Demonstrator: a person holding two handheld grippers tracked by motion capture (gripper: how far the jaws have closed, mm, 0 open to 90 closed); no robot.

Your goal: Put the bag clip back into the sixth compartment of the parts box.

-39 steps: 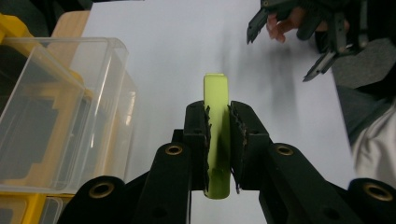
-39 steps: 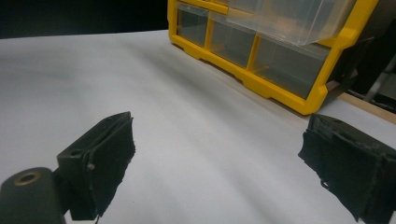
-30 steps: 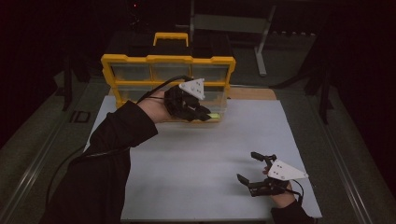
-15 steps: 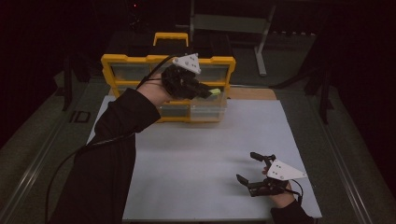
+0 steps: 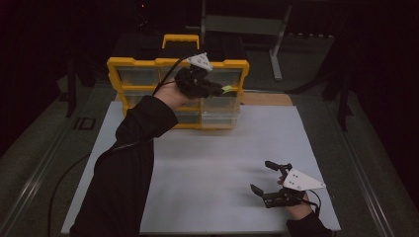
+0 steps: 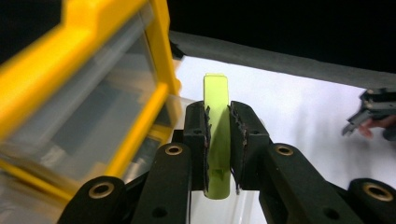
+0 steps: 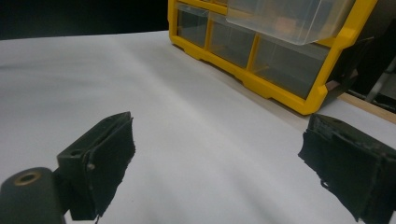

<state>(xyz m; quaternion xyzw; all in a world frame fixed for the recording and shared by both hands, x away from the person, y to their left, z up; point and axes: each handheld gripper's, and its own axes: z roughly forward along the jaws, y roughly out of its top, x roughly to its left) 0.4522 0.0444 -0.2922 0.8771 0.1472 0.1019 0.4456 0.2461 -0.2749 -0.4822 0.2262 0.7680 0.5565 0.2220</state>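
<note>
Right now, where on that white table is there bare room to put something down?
The broad white tabletop between the yellow drawer cabinet and the right tool lies bare. It is crowded at the cabinet front, where the left tool grips a flat lime-green piece by a pulled-out clear drawer.

The yellow organizer (image 6: 79, 93) is blurred in the left gripper view, its drawer contents unreadable. The green strip's (image 6: 217, 140) middle is hidden between the gripper pads (image 6: 236, 135). In the high view the strip is too small to identify.
</note>
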